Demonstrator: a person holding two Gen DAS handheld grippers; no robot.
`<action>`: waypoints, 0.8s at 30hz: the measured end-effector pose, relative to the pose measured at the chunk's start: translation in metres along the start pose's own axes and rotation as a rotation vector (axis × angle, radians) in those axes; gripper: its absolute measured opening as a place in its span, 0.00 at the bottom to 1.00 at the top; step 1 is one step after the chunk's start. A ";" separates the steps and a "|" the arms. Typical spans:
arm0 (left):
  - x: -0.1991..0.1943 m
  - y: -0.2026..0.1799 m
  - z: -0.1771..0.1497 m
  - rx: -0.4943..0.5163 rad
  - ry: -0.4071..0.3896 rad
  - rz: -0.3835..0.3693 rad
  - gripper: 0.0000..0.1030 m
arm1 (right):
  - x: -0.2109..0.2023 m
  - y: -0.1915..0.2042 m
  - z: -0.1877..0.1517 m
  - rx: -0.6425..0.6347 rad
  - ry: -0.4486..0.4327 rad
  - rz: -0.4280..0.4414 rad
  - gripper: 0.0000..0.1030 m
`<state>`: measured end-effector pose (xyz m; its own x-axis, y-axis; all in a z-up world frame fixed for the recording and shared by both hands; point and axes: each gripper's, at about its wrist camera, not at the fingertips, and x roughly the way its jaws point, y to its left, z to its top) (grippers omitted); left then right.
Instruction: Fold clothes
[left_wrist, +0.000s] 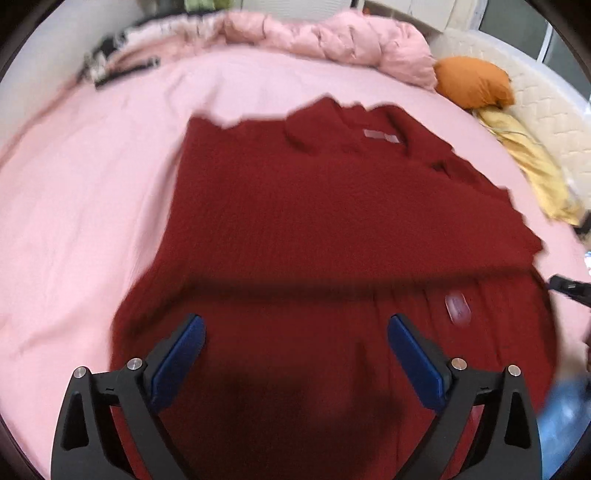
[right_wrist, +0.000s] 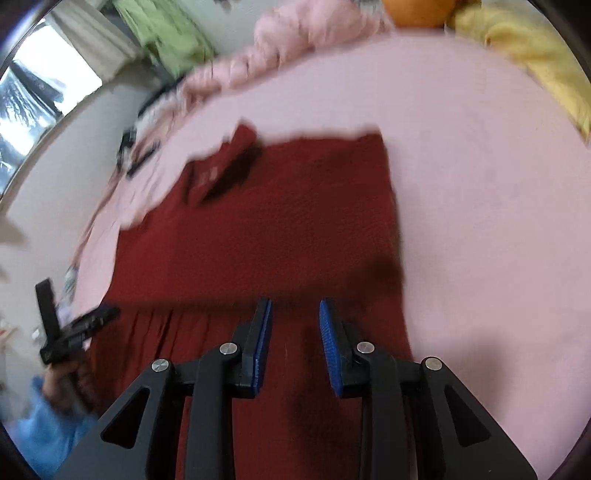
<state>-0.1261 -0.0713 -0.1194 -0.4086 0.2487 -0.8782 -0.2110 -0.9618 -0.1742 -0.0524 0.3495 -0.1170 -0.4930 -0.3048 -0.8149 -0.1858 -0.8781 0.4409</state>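
Nubbly matt knit sweater (left_wrist: 332, 206)

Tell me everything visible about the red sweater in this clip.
The red sweater is dark red and looks like a textured knit, lying spread on the pink bed. A pale label sits inside the collar at its far end. A horizontal fold line crosses it: an upper layer lies over the ribbed-looking near part, which bears a small pale tag. One sleeve looks folded in across the body. Both grippers, left and right, hang open above its near part, neither gripping it. Motion blur hides finer detail.

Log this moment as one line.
left gripper: open, empty | right gripper: open, empty | red sweater: partly folded on pink bed
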 end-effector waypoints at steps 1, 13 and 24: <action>-0.011 0.008 -0.009 -0.019 0.032 -0.031 0.97 | -0.005 -0.005 -0.005 0.016 0.063 -0.015 0.27; -0.043 0.061 -0.106 -0.238 0.188 -0.164 0.97 | -0.025 -0.035 -0.092 0.135 0.369 -0.077 0.28; -0.050 0.050 -0.133 -0.288 0.270 -0.430 0.97 | -0.005 -0.021 -0.110 0.208 0.425 -0.049 0.28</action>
<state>0.0021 -0.1466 -0.1432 -0.0906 0.6222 -0.7776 -0.0428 -0.7825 -0.6212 0.0469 0.3287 -0.1635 -0.0957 -0.4269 -0.8992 -0.3874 -0.8162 0.4287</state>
